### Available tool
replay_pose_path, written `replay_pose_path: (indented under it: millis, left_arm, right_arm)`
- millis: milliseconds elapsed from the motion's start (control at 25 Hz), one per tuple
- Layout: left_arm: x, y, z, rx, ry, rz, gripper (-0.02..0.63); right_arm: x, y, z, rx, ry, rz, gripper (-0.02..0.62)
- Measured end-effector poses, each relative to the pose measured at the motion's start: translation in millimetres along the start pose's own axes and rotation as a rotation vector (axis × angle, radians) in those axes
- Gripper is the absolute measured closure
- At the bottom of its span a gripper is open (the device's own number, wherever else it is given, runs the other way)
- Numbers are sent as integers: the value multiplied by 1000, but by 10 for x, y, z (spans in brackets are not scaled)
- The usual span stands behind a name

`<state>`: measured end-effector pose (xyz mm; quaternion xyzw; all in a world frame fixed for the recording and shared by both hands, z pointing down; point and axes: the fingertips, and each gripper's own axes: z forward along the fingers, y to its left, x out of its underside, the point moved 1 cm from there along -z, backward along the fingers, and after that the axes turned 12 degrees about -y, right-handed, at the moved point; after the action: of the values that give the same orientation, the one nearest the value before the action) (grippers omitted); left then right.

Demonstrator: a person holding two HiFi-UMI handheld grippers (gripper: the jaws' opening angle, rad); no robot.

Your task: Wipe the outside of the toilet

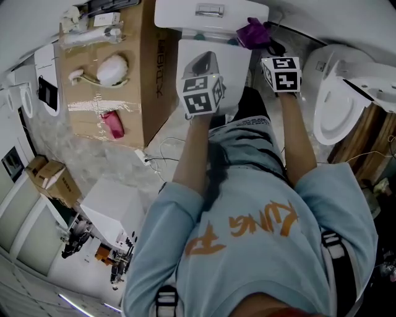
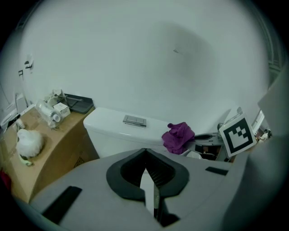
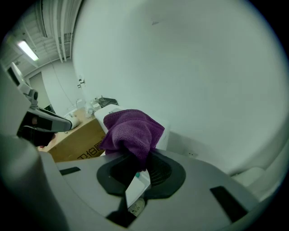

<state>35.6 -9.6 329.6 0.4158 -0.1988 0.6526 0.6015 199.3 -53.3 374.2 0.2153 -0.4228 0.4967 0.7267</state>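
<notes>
You are holding both grippers out over the toilet point(image 1: 185, 15). Your right gripper point(image 3: 141, 159) is pinching a purple cloth point(image 3: 131, 130) between its jaws, with the cloth bunching up above the pads. You are holding the cloth at the right end of the tank point(image 2: 118, 127), by its top edge; whether it is touching the tank, no view is showing. Your left gripper point(image 2: 145, 155) is hanging over the closed lid point(image 1: 238, 65) with its jaws pressed together and nothing between them. It is pointing toward the tank and the flush button point(image 2: 134, 120). A cardboard box point(image 1: 117, 93) is standing just beside the toilet on your left. A second toilet point(image 1: 337, 99) is sitting on your right.
</notes>
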Motion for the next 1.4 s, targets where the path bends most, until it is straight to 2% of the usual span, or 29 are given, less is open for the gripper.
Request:
replay_pose_path:
  millis: [160,320,520,800,1080,1320,1400]
  left_arm:
    - [53,186,-177,13,-21,-2,581]
    - [58,472,-382,-1,-66,-11,581]
    - [106,917,-594,-33,-131,-24,581]
    - [403,1337,-680,-24,-182,-56,581]
    - [574,1804,-490,-40,-244,-90,581]
    - [715,2050,-302,-39,-301,-117,581]
    - [798,2186,-266,-60,-307,-160,581]
  right_arm:
    - [84,1,-217,109,-16,24,535]
    - [87,277,-346,127,-58,14,535]
    - [148,1003,-286,39,-109,19,534]
    - [312,1919,61,-84,-134,42,534]
    - [294,2448,653,-210,-187,-17,534]
    - [294,2651,1084,-246,-244,-30,534]
    - [275,2698,1188,-260,-261,-56,533]
